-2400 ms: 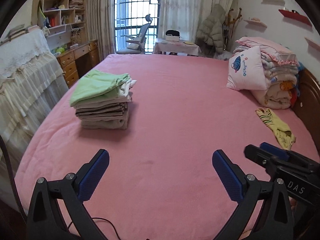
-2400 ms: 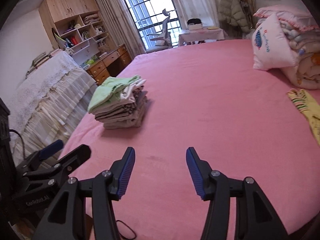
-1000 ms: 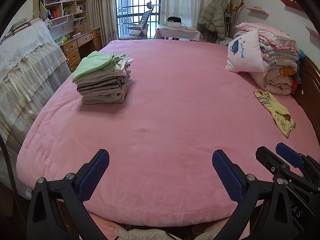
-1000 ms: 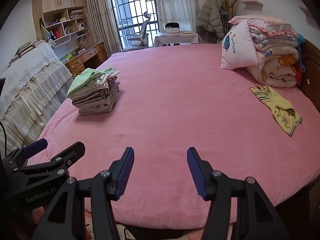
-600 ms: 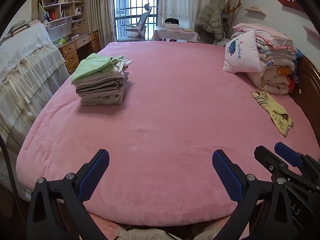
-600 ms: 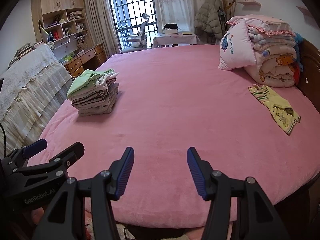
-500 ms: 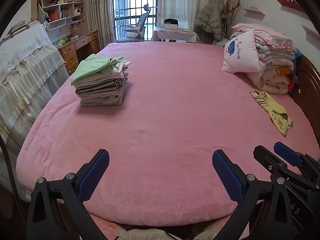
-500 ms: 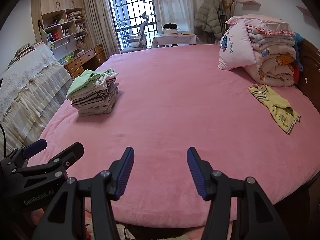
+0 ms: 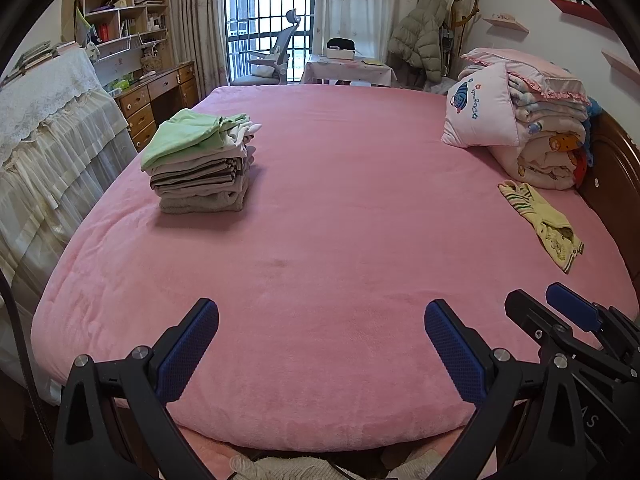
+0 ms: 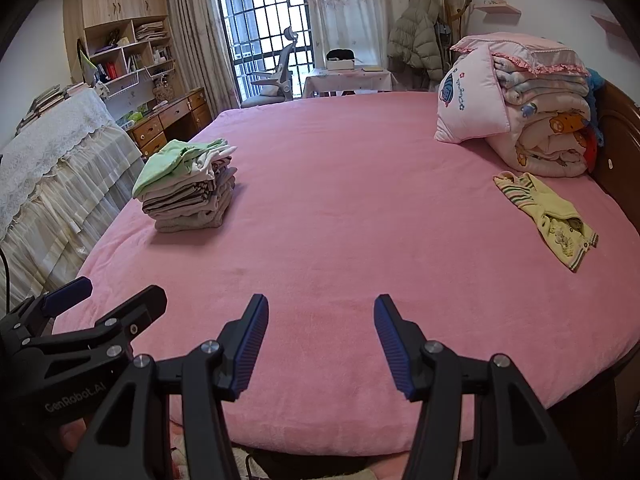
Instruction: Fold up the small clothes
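Left wrist view: the left gripper (image 9: 320,344) stands wide open and empty above the pink bed (image 9: 340,240). The folded stack (image 9: 200,168) lies ahead to its left; the yellow garment (image 9: 540,224) lies unfolded ahead to its right.

Right wrist view: the right gripper (image 10: 320,344) stands about half open, empty. The yellow garment (image 10: 548,216) lies ahead-right, the folded stack (image 10: 188,188) ahead-left.

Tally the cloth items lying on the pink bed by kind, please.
Stack of folded clothes: 1
Loose unfolded yellow garment: 1
Pillow: 1
Pile of folded quilts: 1
Total: 4
How many pieces the stack of folded clothes holds cannot be counted from here.
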`<state>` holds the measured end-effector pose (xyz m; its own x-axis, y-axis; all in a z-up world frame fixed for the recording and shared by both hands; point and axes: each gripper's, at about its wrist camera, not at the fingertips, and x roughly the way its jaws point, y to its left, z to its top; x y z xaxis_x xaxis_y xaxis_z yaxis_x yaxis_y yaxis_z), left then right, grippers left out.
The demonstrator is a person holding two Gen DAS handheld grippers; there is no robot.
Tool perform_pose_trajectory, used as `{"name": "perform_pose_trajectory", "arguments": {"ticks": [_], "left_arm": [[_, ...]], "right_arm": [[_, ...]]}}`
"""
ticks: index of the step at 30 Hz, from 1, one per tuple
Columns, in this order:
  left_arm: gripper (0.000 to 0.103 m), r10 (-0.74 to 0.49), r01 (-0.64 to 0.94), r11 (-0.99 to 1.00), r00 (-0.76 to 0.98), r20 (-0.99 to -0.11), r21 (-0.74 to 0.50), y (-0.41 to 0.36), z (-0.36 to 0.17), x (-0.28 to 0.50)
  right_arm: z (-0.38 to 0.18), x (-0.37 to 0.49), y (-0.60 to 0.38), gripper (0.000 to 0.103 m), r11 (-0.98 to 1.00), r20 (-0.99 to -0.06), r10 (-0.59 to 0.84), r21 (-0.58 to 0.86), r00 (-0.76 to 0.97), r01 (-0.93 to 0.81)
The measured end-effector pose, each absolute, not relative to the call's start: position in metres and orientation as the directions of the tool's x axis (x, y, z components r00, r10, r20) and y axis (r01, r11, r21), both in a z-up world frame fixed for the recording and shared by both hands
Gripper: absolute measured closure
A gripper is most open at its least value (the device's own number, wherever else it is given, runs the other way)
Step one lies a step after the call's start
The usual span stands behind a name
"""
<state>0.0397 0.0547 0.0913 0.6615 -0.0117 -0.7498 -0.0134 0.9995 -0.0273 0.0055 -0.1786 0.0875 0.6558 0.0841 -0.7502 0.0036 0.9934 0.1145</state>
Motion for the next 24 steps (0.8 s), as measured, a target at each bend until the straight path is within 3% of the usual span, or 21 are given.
{"name": "perform_pose_trajectory", "arguments": {"ticks": [24], "left_arm": [[0.001,-0.016,-0.014,0.999,0.651,-0.759,-0.033,0.0595,0.0895,0.0402]], "right_arm": [[0.0891,0.0043,-0.1807,0.048,0.993,-0.758,0.084,0.115,0.646,0.005]]}}
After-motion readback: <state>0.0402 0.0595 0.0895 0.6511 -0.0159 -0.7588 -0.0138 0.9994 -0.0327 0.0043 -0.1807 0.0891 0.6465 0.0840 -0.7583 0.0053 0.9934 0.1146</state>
